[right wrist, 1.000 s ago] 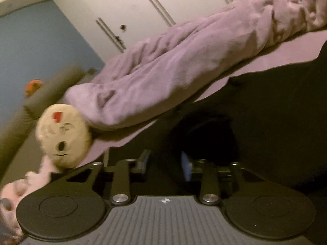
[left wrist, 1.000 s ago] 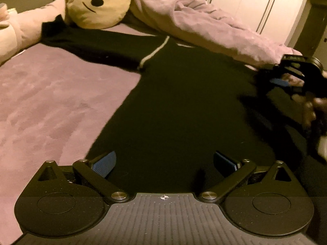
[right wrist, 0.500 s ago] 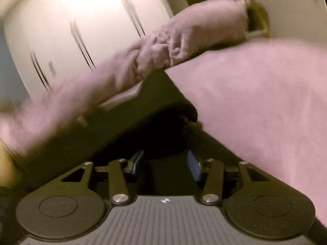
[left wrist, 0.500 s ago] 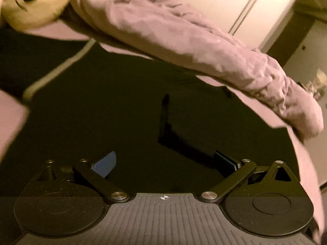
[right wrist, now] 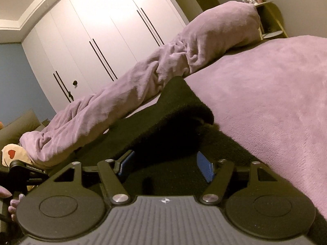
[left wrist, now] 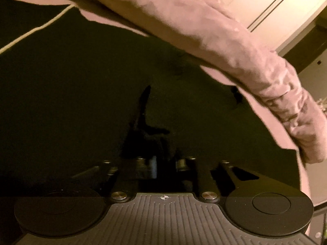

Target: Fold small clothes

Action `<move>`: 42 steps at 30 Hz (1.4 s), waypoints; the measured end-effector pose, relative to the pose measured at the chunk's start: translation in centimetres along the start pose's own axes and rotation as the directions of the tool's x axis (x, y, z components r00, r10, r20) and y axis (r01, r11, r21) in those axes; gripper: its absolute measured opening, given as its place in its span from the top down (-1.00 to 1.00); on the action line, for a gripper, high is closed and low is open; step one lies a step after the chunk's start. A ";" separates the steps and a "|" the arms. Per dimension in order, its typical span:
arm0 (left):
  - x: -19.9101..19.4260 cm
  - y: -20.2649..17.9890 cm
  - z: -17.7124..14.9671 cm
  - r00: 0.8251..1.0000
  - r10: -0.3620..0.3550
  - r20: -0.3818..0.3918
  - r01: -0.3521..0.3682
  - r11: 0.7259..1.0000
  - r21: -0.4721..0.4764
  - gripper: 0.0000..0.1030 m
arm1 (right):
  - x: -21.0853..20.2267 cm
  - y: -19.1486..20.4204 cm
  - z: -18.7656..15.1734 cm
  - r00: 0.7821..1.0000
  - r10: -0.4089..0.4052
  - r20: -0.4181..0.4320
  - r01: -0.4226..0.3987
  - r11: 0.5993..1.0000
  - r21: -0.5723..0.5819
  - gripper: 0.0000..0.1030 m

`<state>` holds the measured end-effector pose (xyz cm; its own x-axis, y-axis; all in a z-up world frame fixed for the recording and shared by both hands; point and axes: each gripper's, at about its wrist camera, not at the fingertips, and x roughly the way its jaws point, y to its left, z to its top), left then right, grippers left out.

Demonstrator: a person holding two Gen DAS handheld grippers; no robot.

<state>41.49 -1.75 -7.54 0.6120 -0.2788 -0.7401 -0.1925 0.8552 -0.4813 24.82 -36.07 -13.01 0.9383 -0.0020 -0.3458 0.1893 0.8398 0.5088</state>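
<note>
A black garment [left wrist: 85, 85] is spread flat on a purple bed [right wrist: 265, 102], ready for folding, one part already laid over. The left gripper [left wrist: 163, 164] fingers are closing on a pinch of its cloth, apparently to lift it. The right gripper [right wrist: 165, 166] fingers are opening, apart above the cloth, gripping nothing.

Left wrist view: steeply downward, close over black garment [left wrist: 81, 94]. Right wrist view: shallow, low above bed [right wrist: 265, 106]. Shared: rolled blanket [left wrist: 204, 24] at twelve o'clock, wardrobe [right wrist: 98, 30].
</note>
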 end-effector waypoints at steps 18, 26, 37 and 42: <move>-4.4 3.3 0.7 0.976 0.152 0.155 -0.174 0.974 0.143 -0.03 | 0.1 0.0 0.2 1.000 -0.012 -0.011 0.012 1.000 -0.012 -0.32; -3.0 3.9 0.4 0.988 0.123 0.097 -0.136 0.981 0.141 -0.01 | 0.6 0.4 0.2 0.999 -0.033 -0.023 0.032 0.999 -0.031 -0.32; -3.2 4.5 0.6 0.992 0.100 0.079 -0.111 0.983 0.145 -0.04 | 5.2 -1.0 3.7 0.988 0.082 -0.129 -0.035 0.942 0.333 0.10; -3.2 4.2 0.5 0.990 0.109 0.089 -0.123 0.978 0.171 -0.04 | 7.2 -1.9 5.1 0.985 0.148 -0.087 -0.091 0.882 0.463 0.75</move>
<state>39.11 2.97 -6.93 0.6531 -0.1439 -0.7435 -0.1327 0.9449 -0.2994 32.72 -40.44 -12.44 0.9273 0.1692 -0.3339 0.2151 0.4891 0.8453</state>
